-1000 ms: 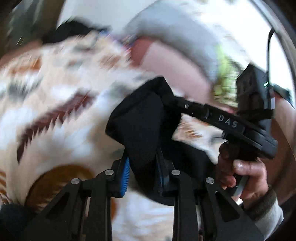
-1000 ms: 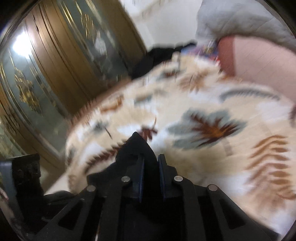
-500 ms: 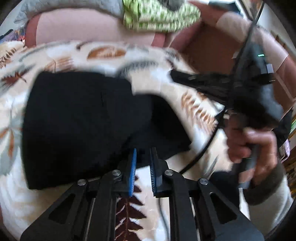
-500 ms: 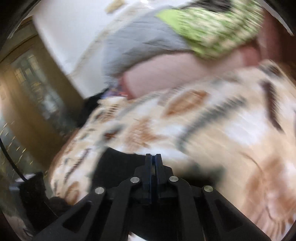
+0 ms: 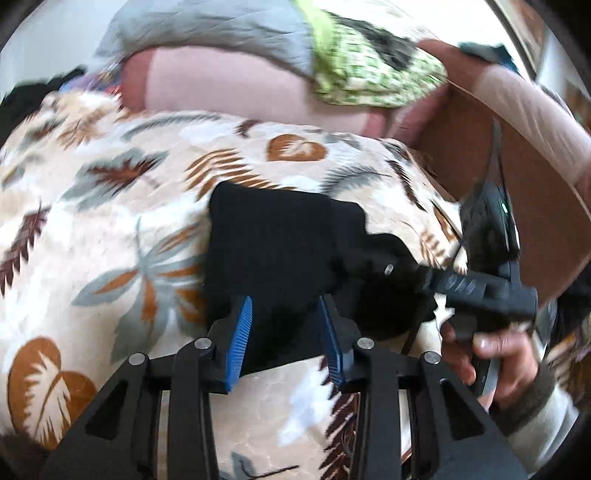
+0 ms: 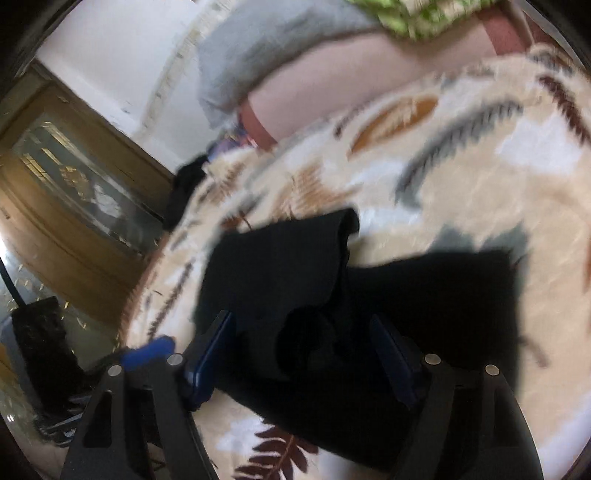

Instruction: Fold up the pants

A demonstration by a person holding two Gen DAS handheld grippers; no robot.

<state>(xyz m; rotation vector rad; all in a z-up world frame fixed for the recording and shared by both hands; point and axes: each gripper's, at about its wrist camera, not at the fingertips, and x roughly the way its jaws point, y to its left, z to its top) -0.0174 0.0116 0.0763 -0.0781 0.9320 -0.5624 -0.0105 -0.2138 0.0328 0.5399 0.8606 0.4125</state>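
Pants (image 5: 280, 251) beneath open left gripper (image 5: 284, 332)

Lying spread across the bed: a cream fleece blanket (image 5: 122, 229) printed with brown and grey leaves. Resting behind it, a pink headboard cushion (image 5: 229, 88), with a grey quilt (image 5: 221, 29) and a green patterned cloth (image 5: 373, 74) draped on top. Standing at left in the right wrist view: a wooden glass-fronted cabinet (image 6: 66, 192).

Matt black cloth pants (image 5: 280, 251) on a fuzzy leaf-print blanket (image 5: 110, 206); ribbed blue rubbery fingers (image 5: 242, 328).
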